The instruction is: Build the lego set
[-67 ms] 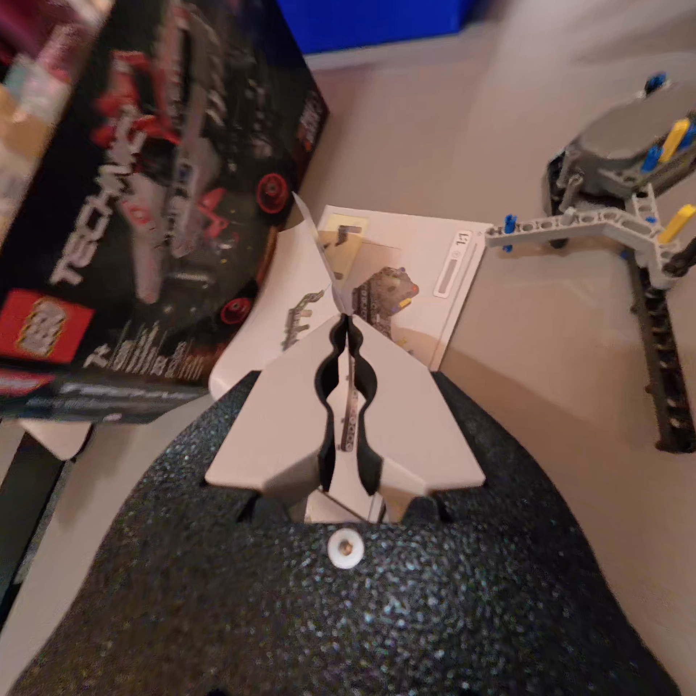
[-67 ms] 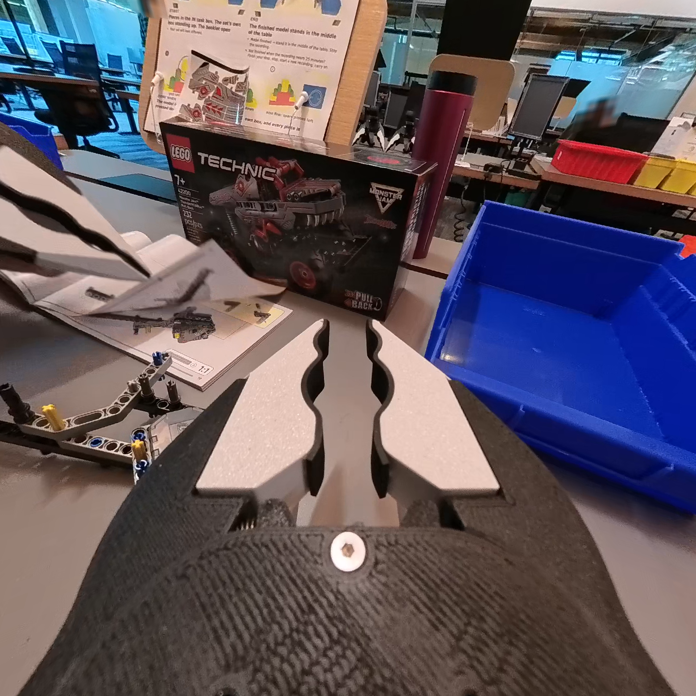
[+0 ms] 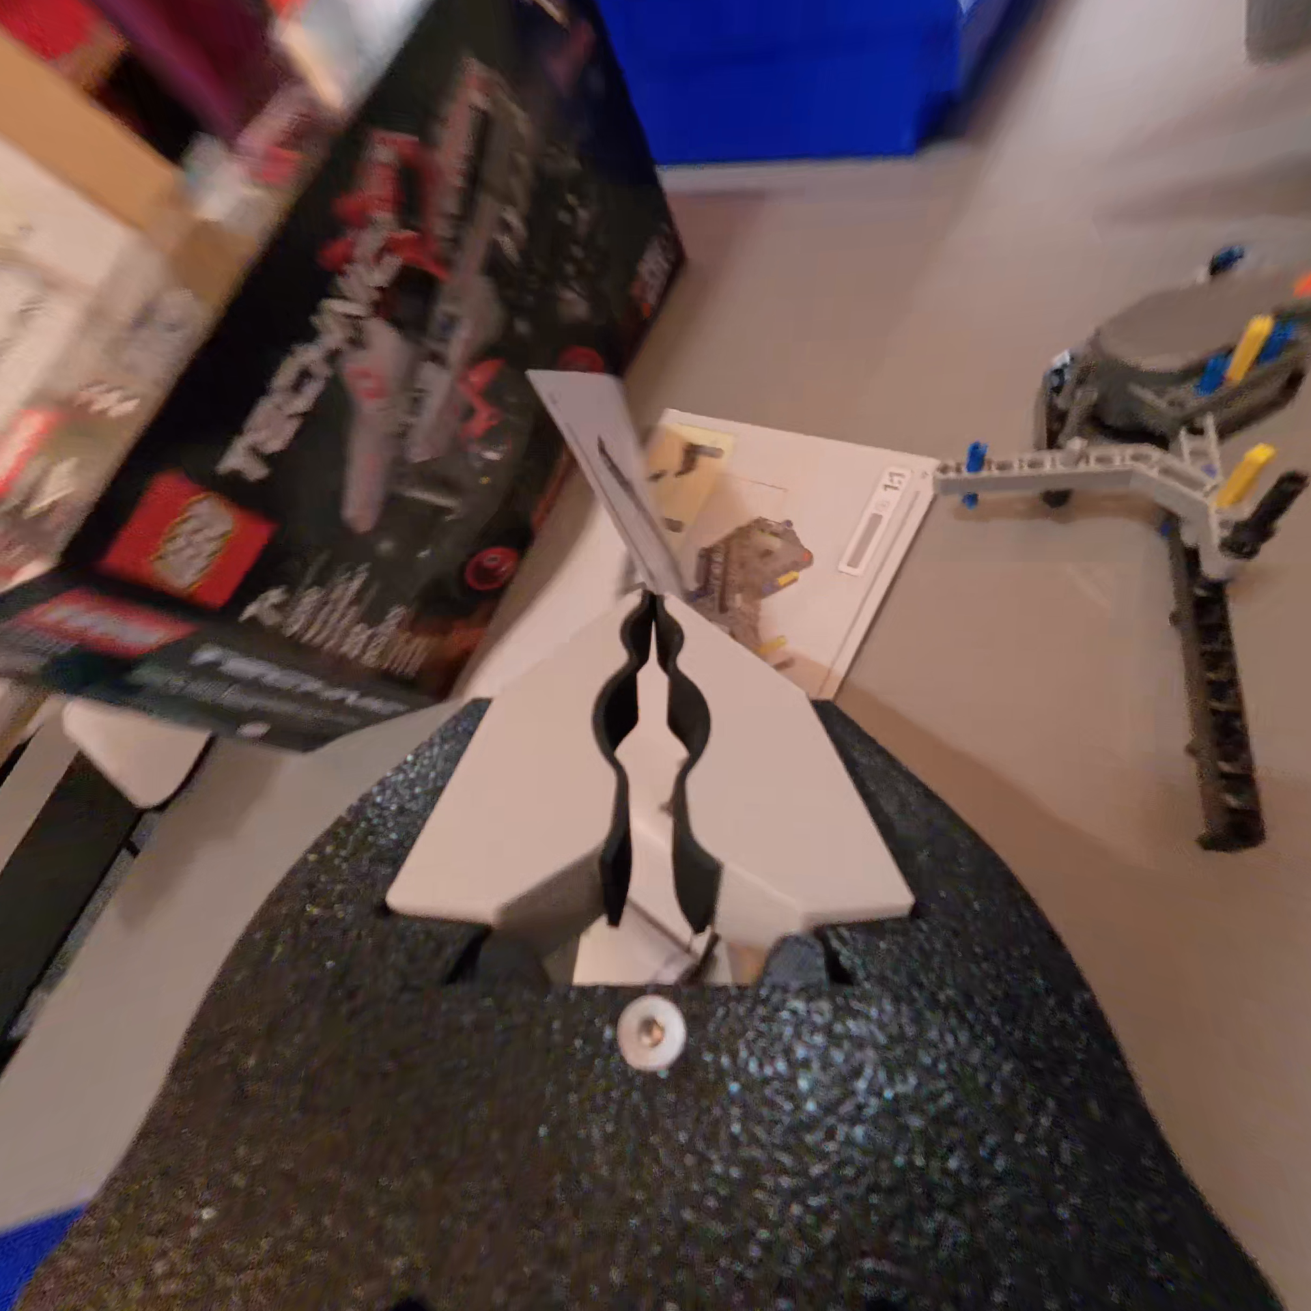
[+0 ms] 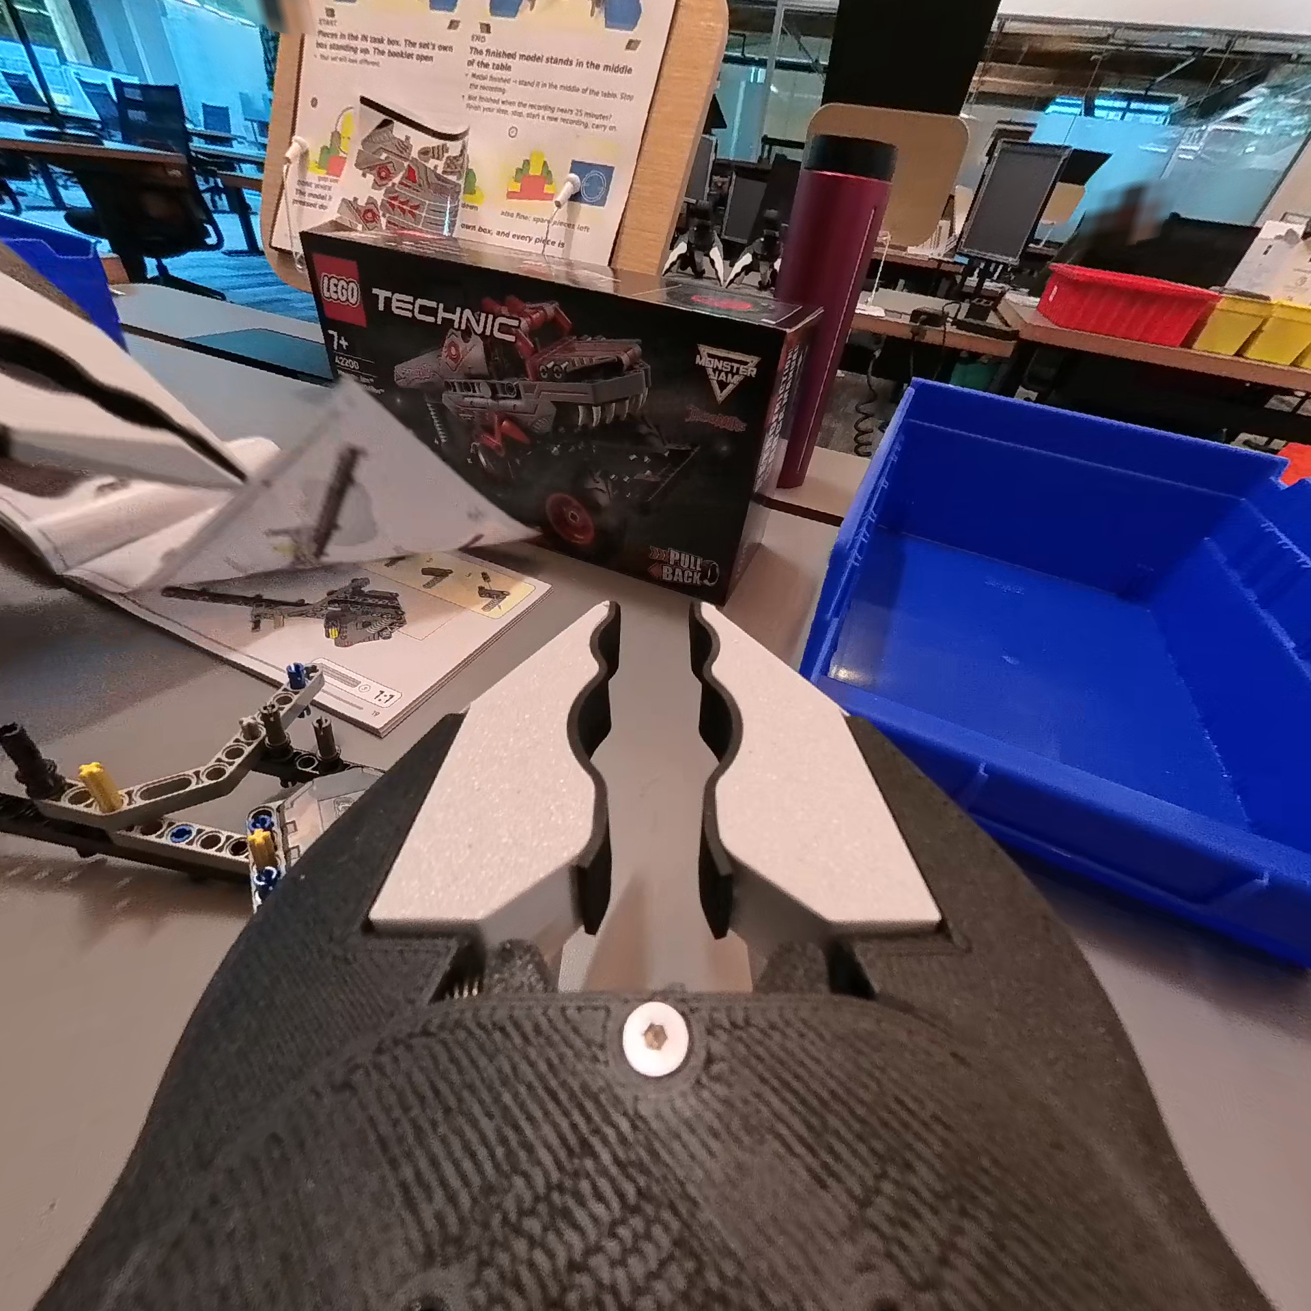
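One booklet page is pinched in the left gripper, lifted beside the set's box; the right gripper waits parted and empty. Just beside the booklet, the half-built model lies on the desk. Tugging hard could tear the thin sheet.

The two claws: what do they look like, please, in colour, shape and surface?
Both alike: the left claw and right claw have two light grey wedge-shaped fingers with wavy black inner pads, on a rough black printed body bearing one white screw. No cables or sleeves show.
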Demonstrator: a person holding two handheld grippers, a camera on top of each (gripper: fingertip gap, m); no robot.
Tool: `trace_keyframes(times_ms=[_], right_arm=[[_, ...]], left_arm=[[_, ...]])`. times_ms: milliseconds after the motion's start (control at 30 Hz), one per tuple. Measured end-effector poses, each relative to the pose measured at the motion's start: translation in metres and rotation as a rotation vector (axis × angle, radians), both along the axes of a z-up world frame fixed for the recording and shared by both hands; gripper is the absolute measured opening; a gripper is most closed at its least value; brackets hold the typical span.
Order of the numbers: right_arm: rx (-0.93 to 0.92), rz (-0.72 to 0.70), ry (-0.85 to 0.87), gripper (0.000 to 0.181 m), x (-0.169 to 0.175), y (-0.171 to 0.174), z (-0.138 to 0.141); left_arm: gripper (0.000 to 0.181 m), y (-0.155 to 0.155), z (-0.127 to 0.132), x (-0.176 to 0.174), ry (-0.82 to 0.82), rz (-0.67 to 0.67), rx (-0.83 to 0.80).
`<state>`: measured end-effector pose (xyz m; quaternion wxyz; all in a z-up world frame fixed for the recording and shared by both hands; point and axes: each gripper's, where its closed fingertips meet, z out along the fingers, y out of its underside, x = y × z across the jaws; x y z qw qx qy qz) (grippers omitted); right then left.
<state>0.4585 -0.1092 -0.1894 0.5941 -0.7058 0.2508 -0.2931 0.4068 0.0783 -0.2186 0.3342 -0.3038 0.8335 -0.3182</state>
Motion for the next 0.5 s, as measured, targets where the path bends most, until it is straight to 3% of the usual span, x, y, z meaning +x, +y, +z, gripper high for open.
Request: trace_keyframes(times_ms=[167, 267, 367, 500], right_arm=[[-0.004, 0.001, 0.0, 0.017, 0.0, 0.001, 0.0], [-0.019, 0.006, 0.0, 0.017, -0.001, 0.002, -0.002], [-0.035, 0.011, 0.0, 0.017, -0.001, 0.004, -0.004], [-0.033, 0.005, -0.001, 0.017, -0.001, 0.003, -0.003]], left_arm=[[0.0, 0.052, 0.051, -0.032, -0.167, 0.235, -0.336], [0.0, 0.083, 0.05, -0.053, -0.17, 0.342, -0.477], [0.0, 0.06, 0.027, -0.059, -0.096, 0.241, -0.424], [0.022, 0.0, -0.002, -0.051, 0.043, -0.005, -0.206]])
